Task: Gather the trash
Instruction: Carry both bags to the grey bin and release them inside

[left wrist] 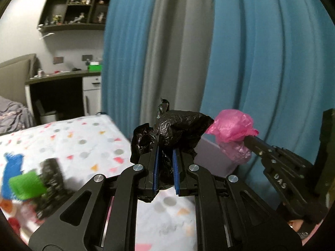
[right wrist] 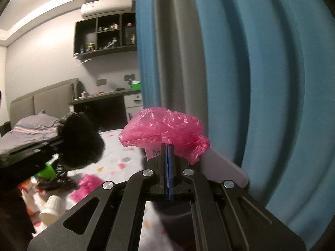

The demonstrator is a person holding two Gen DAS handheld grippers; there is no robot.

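Observation:
My left gripper point(left wrist: 165, 152) is shut on a crumpled black plastic bag point(left wrist: 178, 131) and holds it in the air above the bed. My right gripper point(right wrist: 168, 146) is shut on a crumpled pink plastic bag point(right wrist: 163, 127), also held up. In the left wrist view the pink bag point(left wrist: 232, 129) and the right gripper point(left wrist: 251, 141) sit just right of the black bag. In the right wrist view the black bag point(right wrist: 79, 140) is a blurred dark mass to the left.
The bed point(left wrist: 83, 142) has a white sheet with coloured shapes. More trash lies on it: a green piece point(left wrist: 27, 185), a blue item point(left wrist: 12, 165), a paper cup point(right wrist: 51, 209), a pink wrapper point(right wrist: 85, 186). Blue and grey curtains point(left wrist: 251, 52) hang close ahead. A desk point(left wrist: 62, 77) stands behind.

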